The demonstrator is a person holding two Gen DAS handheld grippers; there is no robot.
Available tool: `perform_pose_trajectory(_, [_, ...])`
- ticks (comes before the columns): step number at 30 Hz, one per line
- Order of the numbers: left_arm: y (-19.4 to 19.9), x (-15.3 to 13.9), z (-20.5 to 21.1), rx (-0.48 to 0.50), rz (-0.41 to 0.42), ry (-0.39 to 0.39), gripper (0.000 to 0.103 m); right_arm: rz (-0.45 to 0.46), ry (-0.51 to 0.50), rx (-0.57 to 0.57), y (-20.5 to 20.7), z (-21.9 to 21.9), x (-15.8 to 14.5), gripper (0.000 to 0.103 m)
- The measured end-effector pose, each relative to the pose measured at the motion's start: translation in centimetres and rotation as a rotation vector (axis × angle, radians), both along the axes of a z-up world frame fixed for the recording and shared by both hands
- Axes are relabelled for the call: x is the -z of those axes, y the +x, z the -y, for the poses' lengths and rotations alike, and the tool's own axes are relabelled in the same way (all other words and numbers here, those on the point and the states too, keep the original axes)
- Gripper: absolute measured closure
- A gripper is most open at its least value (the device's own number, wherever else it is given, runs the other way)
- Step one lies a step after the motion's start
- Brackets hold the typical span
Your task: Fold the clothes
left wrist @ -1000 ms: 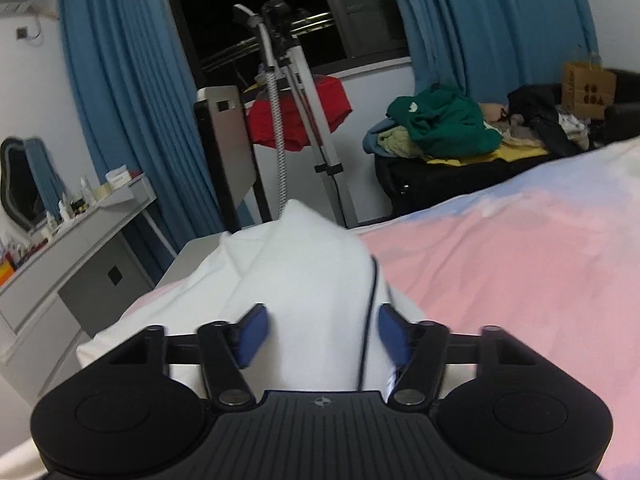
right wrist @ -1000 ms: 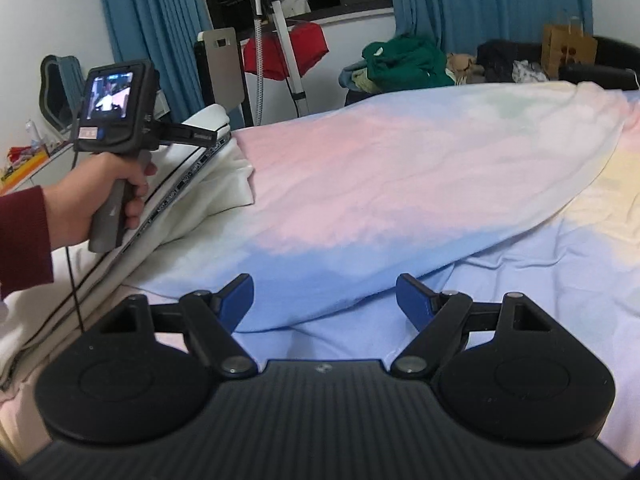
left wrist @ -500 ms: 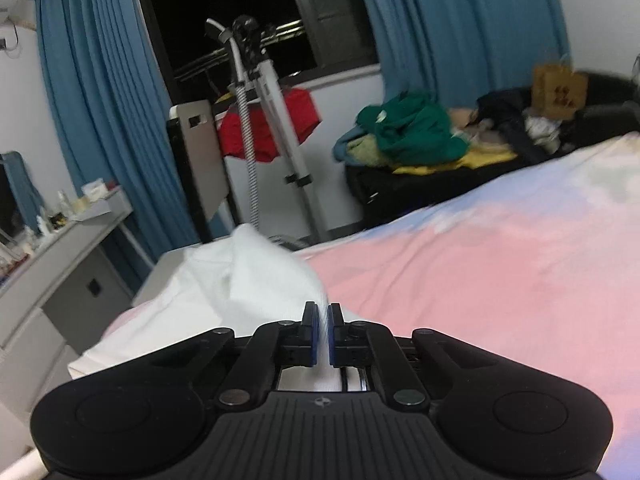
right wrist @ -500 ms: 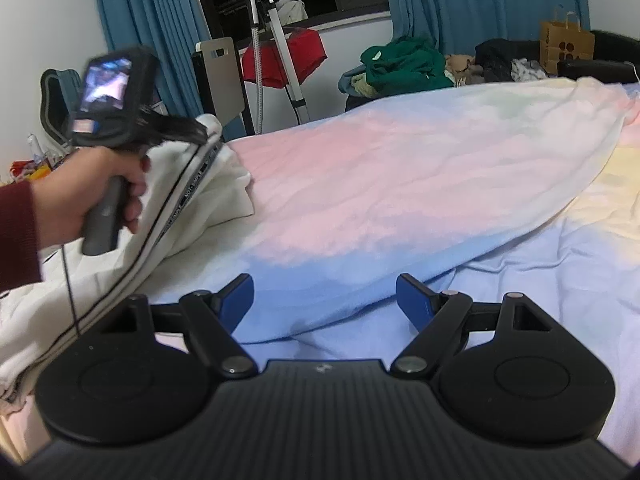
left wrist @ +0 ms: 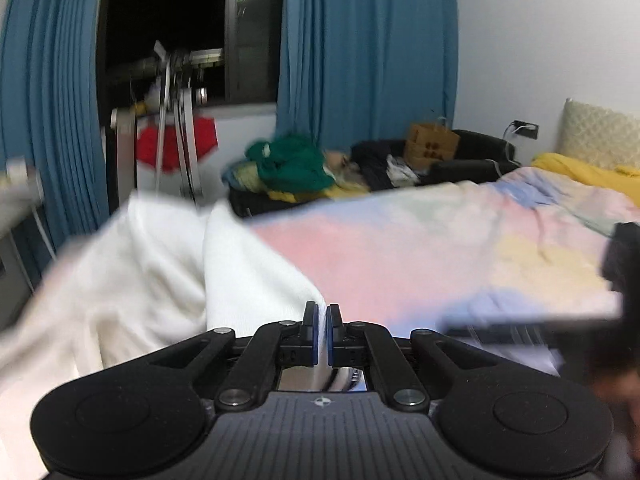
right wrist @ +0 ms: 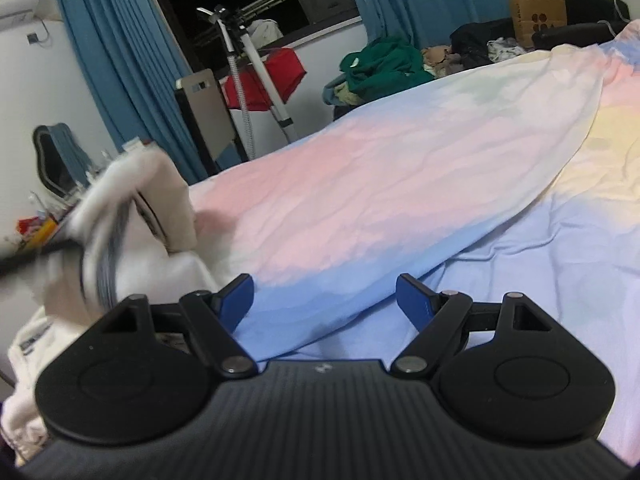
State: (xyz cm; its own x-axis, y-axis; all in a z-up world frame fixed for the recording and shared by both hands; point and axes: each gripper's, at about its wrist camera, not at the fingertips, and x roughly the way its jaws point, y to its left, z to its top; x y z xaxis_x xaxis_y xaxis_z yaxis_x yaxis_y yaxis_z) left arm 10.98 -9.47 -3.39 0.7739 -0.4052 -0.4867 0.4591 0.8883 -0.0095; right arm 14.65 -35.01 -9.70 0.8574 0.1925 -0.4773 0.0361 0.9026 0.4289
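Basically, the pastel quilt in pink, blue and yellow patches (right wrist: pixel 360 184) covers the whole bed and is the work surface; keep the fold on its flat pink stretch, not near the edge. The white knit garment with dark line trim (left wrist: pixel 160 264) lies bunched at the left side of the bed, one part lifted and draped toward the left gripper (left wrist: pixel 322 320). Both views are blurred there, so the exact edge is hard to tell. The left gripper's blue pads are pressed together on a fold of that white cloth, pinching it. The right gripper (right wrist: pixel 324 300) hangs over the blue part of the quilt, jaws spread wide, nothing between them, just beside the garment's near heap.

Step in hand, as I judge: drag the pinched edge across to spread or fold the garment. To do it well: keep the pinch firm, lift enough to clear the heap, pull level so the cloth trails flat. The right gripper would best take the opposite edge or corner, so the fabric tensions evenly and doesn't bunch.
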Motion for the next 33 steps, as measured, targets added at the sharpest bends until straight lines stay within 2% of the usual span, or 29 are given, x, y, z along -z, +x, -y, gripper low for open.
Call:
perform_pose_trajectory(2, [-1.6, 2.0, -0.9, -0.009, 0.009, 0.008, 0.099, 0.002, 0.049, -0.031, -0.4, -0.1, -0.1, 0.023])
perform_pose_trajectory(5, [-1.9, 3.8, -2.0, -0.031, -0.058, -0.053, 0.099, -0.001, 0.203, -0.094, -0.9, 0.1, -0.1, 0.022])
perform_pose_trajectory(6, [-1.7, 4.1, -2.3, -0.038, -0.077, -0.08, 0.099, -0.008, 0.267, -0.112, -0.9, 0.3, 0.0, 0.024])
perform_pose_trajectory(8, [-1.3, 4.8, -2.8, -0.046, -0.097, -0.095, 0.099, -0.038, 0.385, -0.135, -0.1, 0.5, -0.2, 0.035])
perform_pose_trajectory(10, [-0.8, 5.6, -3.6, -0.05, -0.127, -0.124, 0.099, -0.052, 0.43, -0.154, 1.6, 0.0, -1.4, 0.039])
perform_pose_trajectory(12, [0.2, 6.8, -4.7, -0.058, -0.181, -0.188, 0.099, -0.055, 0.447, -0.184, 4.2, -1.2, -2.9, 0.04])
perform_pose_trajectory(14, [1.1, 7.8, -5.9, -0.06, -0.218, -0.228, 0.099, -0.077, 0.463, -0.216, 7.8, -2.6, -4.2, 0.052])
perform_pose_trajectory(17, [1.6, 9.0, -6.9, -0.025, -0.231, -0.273, 0.099, -0.123, 0.459, -0.241, 14.2, -5.4, -5.5, 0.061])
perform_pose_trajectory(21, [2.4, 10.4, -8.0, 0.024, -0.247, -0.331, 0.099, -0.2, 0.388, -0.274, 21.0, -9.7, -5.9, 0.065])
perform_pose_trajectory(23, [2.9, 10.9, -8.5, 0.042, -0.259, -0.358, 0.099, -0.253, 0.371, -0.3, 23.2, -11.5, -5.4, 0.073])
perform_pose_trajectory(24, [3.1, 11.2, -8.7, 0.047, -0.268, -0.373, 0.099, -0.28, 0.374, -0.317, 24.1, -12.3, -5.1, 0.074])
perform_pose_trajectory(26, [3.2, 11.5, -9.1, 0.049, -0.286, -0.405, 0.099, -0.325, 0.41, -0.368, 25.2, -13.6, -4.6, 0.074])
perform_pose_trajectory(28, [3.2, 11.6, -9.6, 0.051, -0.298, -0.428, 0.099, -0.33, 0.452, -0.38, 24.9, -13.9, -4.4, 0.074])
perform_pose_trajectory(33, [2.8, 11.7, -9.5, 0.046, -0.289, -0.42, 0.099, -0.254, 0.561, -0.322, 21.5, -11.8, -4.4, 0.072])
